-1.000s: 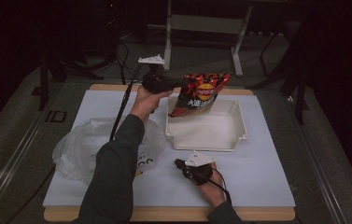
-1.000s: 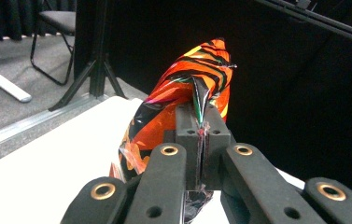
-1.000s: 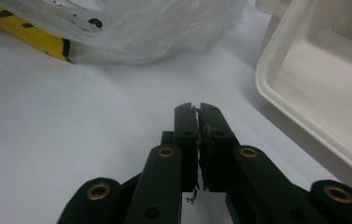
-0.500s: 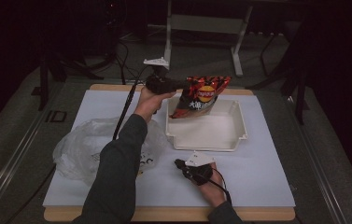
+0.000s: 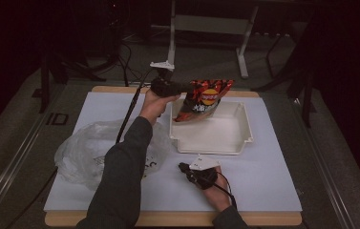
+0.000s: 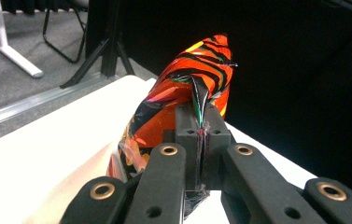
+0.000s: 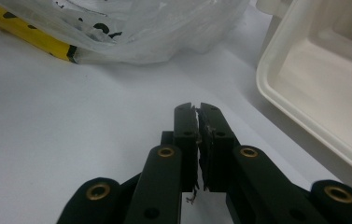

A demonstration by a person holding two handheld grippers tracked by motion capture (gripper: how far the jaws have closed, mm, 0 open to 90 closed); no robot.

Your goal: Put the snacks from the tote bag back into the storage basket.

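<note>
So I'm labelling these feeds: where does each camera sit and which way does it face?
High view: above the person's side, facing forward and down; forearms, left claw pinching the orange-black striped foil snack bag over the white moulded tray.
Left gripper view: on that claw, along its jaws.
Right gripper view: on the shut right claw, low over the table.
Shared: tray, bag.

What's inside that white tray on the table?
The white tray looks bare inside. The snack bag, held by the left gripper, hangs over its far left corner and covers that part.
</note>
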